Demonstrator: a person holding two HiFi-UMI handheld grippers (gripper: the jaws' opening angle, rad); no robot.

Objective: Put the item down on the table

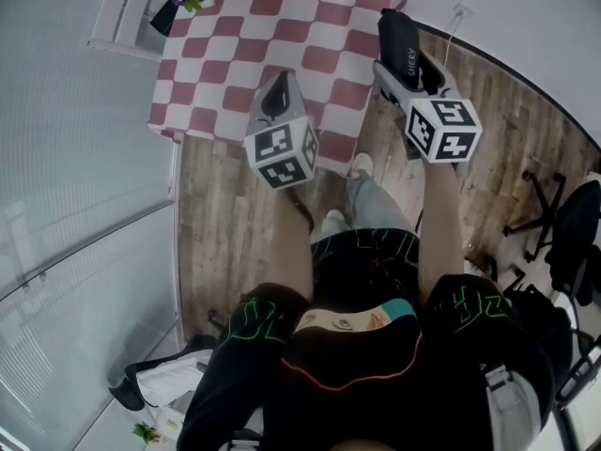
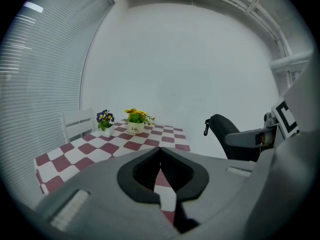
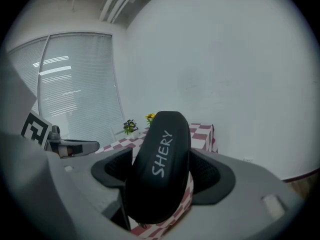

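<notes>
Snugly between right claw (image 3: 162, 176) jaws, black SHERY case (image 3: 161, 154)

Indoor room: a home-style dining corner in an office-like space.

Landmark is the table (image 1: 282, 36) under a red-and-white checked cloth.
- Far end of the table: yellow flower pot (image 2: 134, 122) and purple flower pot (image 2: 104, 120).
- Far left corner: white slatted chair (image 1: 127, 12).
- Left of the table: slatted blinds (image 1: 66, 158).
- Beneath: plank floor (image 1: 235, 224).
- Behind: bare white wall (image 2: 190, 59).
- Well right: black swivel chair (image 1: 573, 233).

"SHERY" in white letters on the black case (image 3: 159, 166), "Life" on the white flowerpot (image 2: 134, 128)
</notes>
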